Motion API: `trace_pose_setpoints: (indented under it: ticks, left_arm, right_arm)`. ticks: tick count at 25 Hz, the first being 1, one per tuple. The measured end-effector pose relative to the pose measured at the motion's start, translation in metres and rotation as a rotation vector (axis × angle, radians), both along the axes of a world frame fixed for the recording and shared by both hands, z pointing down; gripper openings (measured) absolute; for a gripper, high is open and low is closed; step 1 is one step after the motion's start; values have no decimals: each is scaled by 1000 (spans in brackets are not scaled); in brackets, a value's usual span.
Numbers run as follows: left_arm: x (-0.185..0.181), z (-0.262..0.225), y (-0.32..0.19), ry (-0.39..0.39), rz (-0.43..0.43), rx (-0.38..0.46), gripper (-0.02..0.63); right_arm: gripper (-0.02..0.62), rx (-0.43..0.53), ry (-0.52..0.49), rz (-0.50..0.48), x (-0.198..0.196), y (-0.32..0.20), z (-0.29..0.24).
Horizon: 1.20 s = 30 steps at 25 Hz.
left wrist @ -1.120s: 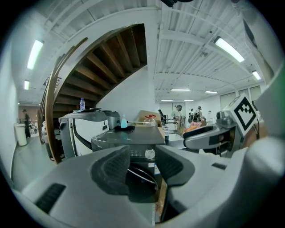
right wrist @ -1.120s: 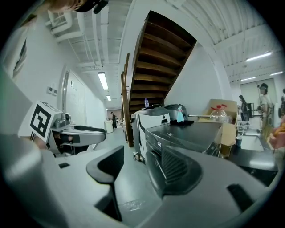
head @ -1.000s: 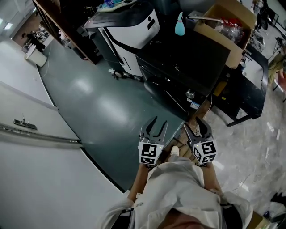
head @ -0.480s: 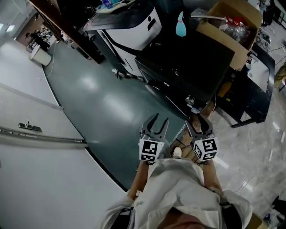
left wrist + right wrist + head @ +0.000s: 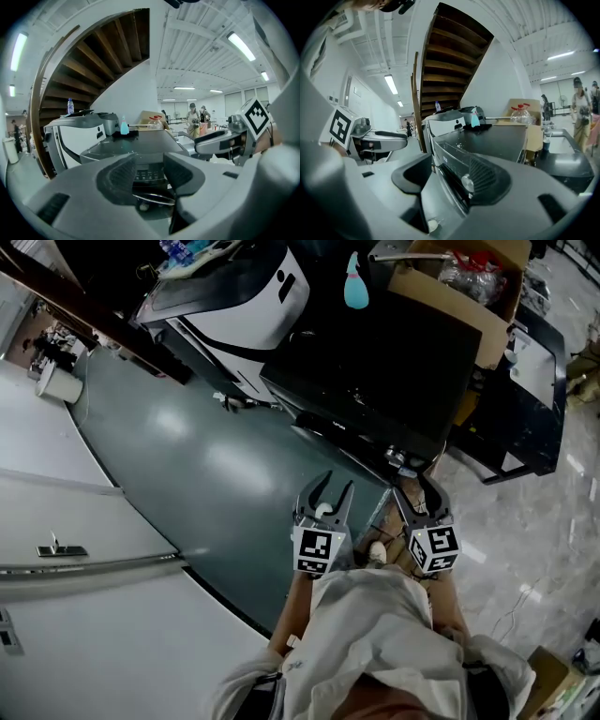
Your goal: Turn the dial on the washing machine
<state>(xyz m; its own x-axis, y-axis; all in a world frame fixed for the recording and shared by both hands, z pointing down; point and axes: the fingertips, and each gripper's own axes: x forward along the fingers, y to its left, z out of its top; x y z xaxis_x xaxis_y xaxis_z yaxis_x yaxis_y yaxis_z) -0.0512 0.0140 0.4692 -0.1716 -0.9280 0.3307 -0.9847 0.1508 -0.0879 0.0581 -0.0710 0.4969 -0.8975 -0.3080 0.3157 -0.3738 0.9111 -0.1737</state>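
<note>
**Head view.**
- Washing machine [image 5: 375, 362]: black, standing at the edge of the green floor [image 5: 187, 456]. Its silver dial [image 5: 397, 461] sits at the near front corner.
- Left tongs [image 5: 325, 493]: held level with the right pair, tips spread, nothing between them. A marker cube [image 5: 317, 551] sits behind the tips.
- Right tongs [image 5: 419, 491]: tips near the dial but apart from it.
- White appliance [image 5: 244, 306]: beside the washer.
- Teal spray bottle [image 5: 354, 282]: on the washer's far edge.
- Cardboard box [image 5: 450, 287]: behind the washer, with plastic bottles in it.

**Left gripper view.**
- Left tongs [image 5: 149, 161]: ribbed pads spread, empty.
- Washing machine [image 5: 136, 145]: straight ahead, with its control panel [image 5: 146, 176] visible through the gap.
- Right tongs [image 5: 204, 142]: enter from the right side.
- Spray bottle [image 5: 123, 126]: upright on the lid.
- Wooden staircase [image 5: 98, 56]: rises overhead.

**Right gripper view.**
- Right tongs [image 5: 449, 178]: have just been closing and now stand narrowly apart. They pinch nothing.
- Dial [image 5: 467, 183]: visible in the gap, close to the right-hand pad, on the front of the washing machine [image 5: 487, 138]. It lies ahead of the tips and is untouched.
- Left tongs [image 5: 401, 137]: to the left.
- Spray bottle [image 5: 475, 118] and cardboard box [image 5: 520, 110]: beyond the lid.
</note>
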Motion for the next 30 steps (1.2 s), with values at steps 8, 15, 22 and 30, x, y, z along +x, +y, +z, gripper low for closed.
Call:
trace_pose_setpoints:
  ticks: [8, 15, 22, 30]
  left_arm:
    - [-58, 12, -23, 36, 169, -32, 170]
    - [-100, 20, -36, 82, 363, -83, 170]
    - [-130, 24, -43, 137, 514, -106, 170]
    - [-129, 45, -51, 161, 608, -166, 170]
  right_arm:
    - [245, -7, 73, 167, -47, -12, 5]
    - [238, -31, 98, 381, -78, -7, -4]
    - [238, -44, 197, 541, -98, 10, -1]
    - [241, -92, 288, 666, -84, 17, 21]
